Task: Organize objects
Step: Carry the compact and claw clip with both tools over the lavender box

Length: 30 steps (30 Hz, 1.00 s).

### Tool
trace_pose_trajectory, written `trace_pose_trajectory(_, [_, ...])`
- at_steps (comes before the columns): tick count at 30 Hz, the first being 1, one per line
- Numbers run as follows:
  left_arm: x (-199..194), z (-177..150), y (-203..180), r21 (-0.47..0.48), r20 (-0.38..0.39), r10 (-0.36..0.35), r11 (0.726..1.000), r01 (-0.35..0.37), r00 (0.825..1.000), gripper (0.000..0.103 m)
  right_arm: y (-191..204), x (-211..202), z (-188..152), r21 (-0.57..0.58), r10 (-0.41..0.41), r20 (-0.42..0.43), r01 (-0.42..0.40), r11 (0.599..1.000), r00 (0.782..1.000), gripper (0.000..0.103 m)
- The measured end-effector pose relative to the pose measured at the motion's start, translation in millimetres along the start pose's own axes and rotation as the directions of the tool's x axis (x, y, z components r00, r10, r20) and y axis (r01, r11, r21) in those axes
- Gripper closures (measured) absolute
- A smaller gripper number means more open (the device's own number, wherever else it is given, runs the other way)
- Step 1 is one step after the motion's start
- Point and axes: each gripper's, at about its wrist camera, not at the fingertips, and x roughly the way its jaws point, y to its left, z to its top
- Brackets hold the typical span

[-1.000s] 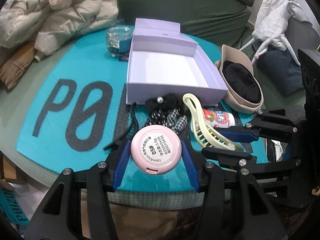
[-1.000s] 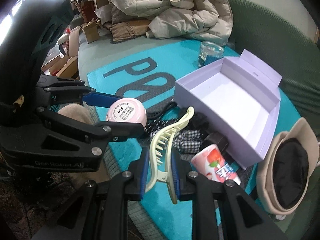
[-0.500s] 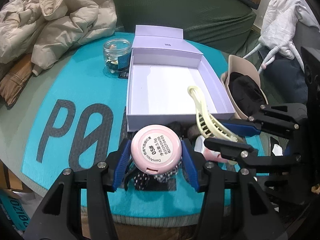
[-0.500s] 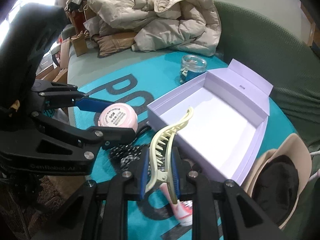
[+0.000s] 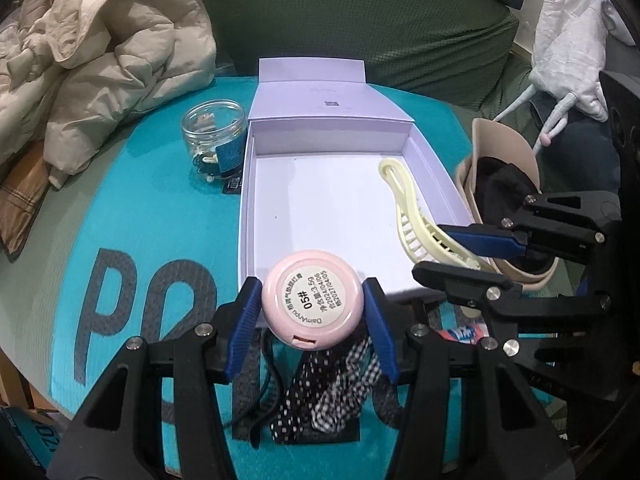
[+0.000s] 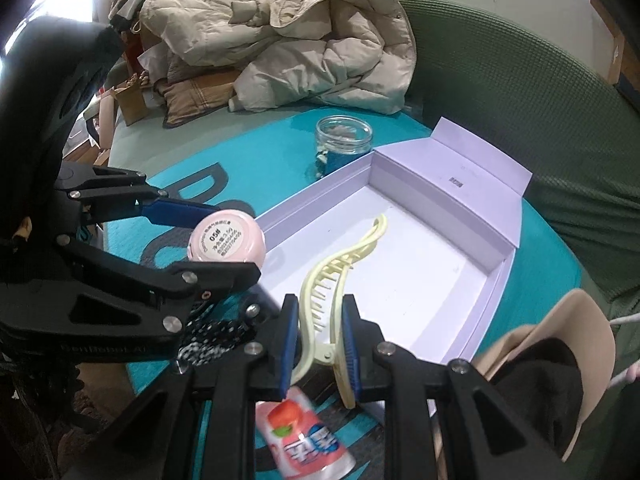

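— Why are both tools up over that box?

— Each carries something for it. The left gripper (image 5: 314, 312) pinches a round pink compact (image 5: 313, 299) by its sides, label facing back, right at the near wall of the lilac box (image 5: 248, 184). The right gripper (image 6: 320, 344) clamps a cream hair claw (image 6: 336, 276) at its hinge, teeth reaching over the white floor.

— And the rest?

— A dotted scrunchie (image 5: 320, 392) and a small tube (image 6: 308, 436) lie on the teal mat (image 5: 152, 208), probably next. The glass jar (image 5: 214, 136) stands beside the box.

Matt card box (image 5: 344, 208), glossy plastic clip (image 6: 340, 276)
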Motion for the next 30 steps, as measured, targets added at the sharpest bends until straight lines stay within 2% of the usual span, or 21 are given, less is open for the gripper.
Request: trace_pose_trajectory(30, [94.0,87.3,5.4,0.076,-0.064,0.027,0.997,-0.022,0.998,0.053,-98.6,69.9,47.1,0.056,-0.072,-0.053,0.075,0.996,0.996,0.082])
